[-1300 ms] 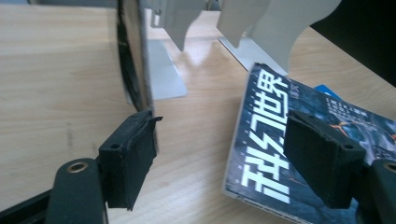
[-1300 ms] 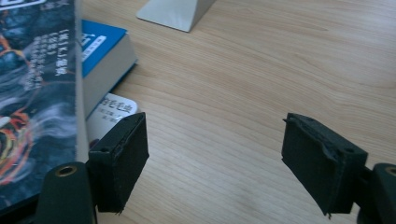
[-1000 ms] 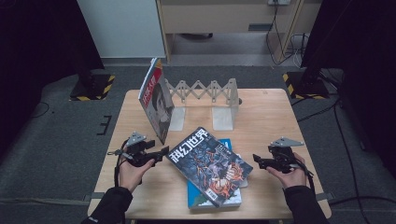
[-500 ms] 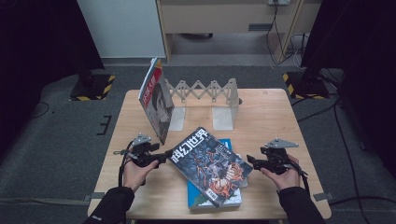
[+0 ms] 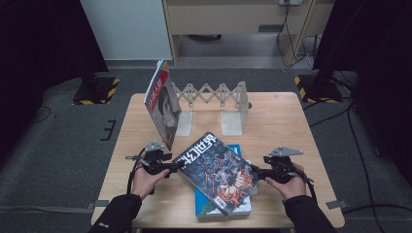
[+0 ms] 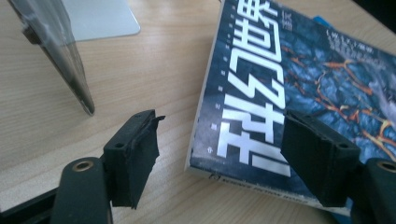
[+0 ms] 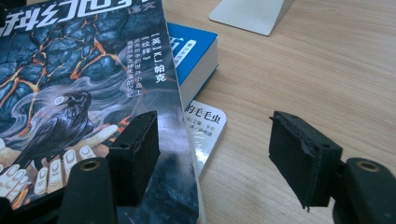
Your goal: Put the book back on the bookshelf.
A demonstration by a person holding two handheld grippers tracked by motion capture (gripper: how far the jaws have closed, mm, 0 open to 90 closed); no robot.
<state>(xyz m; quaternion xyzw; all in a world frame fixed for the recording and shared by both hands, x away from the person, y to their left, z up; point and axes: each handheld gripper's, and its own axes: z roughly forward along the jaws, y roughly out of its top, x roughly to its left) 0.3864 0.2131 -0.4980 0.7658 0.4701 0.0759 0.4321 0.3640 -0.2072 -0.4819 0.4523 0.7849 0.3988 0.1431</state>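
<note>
A dark magazine [image 5: 218, 170] with white characters and a raven on its cover lies askew on a blue book [image 5: 206, 206] at the table's front. My left gripper [image 5: 179, 165] is open at the magazine's left corner. In the left gripper view [image 6: 219, 126] one jaw is over bare wood and the other over the cover [image 6: 289, 70]. My right gripper [image 5: 253, 172] is open at the magazine's right edge and its jaws have just been closing. In the right gripper view [image 7: 215, 123] that edge [image 7: 70, 70] lies between the jaws, untouched by the pads.
A magazine [image 5: 163, 104] leans upright against the left end of a grey accordion rack [image 5: 214, 94] with two bookend bases [image 5: 232, 124]. A small white book [image 7: 203, 126] pokes out beneath the blue book [image 7: 191, 46]. Bare wood [image 5: 286, 126] stretches to the right.
Both grippers have moved inward to the dark magazine's edges, the left from the left and the right from the right. The right jaws have narrowed. The books have not moved.
</note>
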